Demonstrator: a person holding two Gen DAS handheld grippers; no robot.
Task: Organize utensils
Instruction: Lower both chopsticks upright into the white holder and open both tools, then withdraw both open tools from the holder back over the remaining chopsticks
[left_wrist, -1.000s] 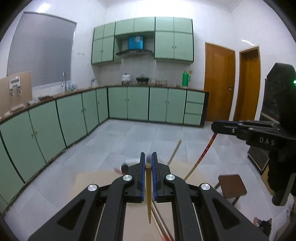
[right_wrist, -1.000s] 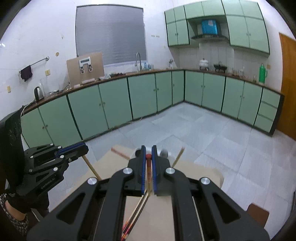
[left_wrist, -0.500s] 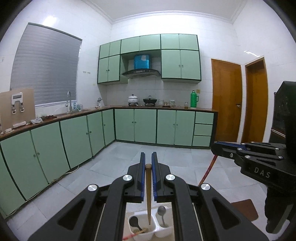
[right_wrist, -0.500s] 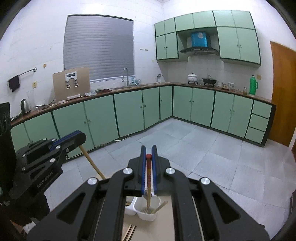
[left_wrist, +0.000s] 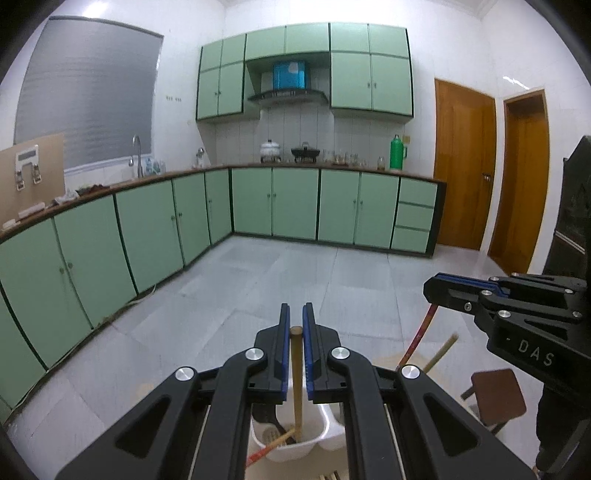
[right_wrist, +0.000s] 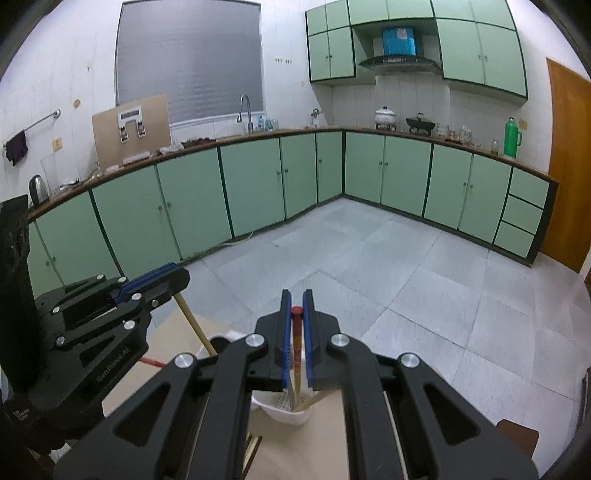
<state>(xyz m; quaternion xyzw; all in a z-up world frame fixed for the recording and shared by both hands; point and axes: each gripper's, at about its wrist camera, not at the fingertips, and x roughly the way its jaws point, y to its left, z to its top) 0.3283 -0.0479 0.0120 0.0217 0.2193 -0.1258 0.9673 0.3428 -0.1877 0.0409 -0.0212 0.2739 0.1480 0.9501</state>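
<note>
My left gripper (left_wrist: 296, 325) is shut on a plain wooden chopstick (left_wrist: 296, 376) that hangs upright into a white plastic utensil holder (left_wrist: 295, 448). The holder has two compartments and also holds a dark spoon and a red-tipped chopstick. My right gripper (right_wrist: 296, 314) is shut on a red-topped chopstick (right_wrist: 296, 343) that hangs upright over the same white holder (right_wrist: 286, 415). In the left wrist view the right gripper (left_wrist: 443, 288) is at the right with its red chopstick slanting down. In the right wrist view the left gripper (right_wrist: 173, 275) is at the left.
The holder stands on a tan table (right_wrist: 325, 443). More chopsticks lie on the table near the bottom edge (right_wrist: 251, 448). A brown stool (left_wrist: 496, 393) stands on the tiled floor to the right. Green cabinets line the far walls.
Both grippers tilted up from looking at the table, then lowered slightly. The chopsticks swung from slanting to upright, with their lower ends now in or over the white holder.
</note>
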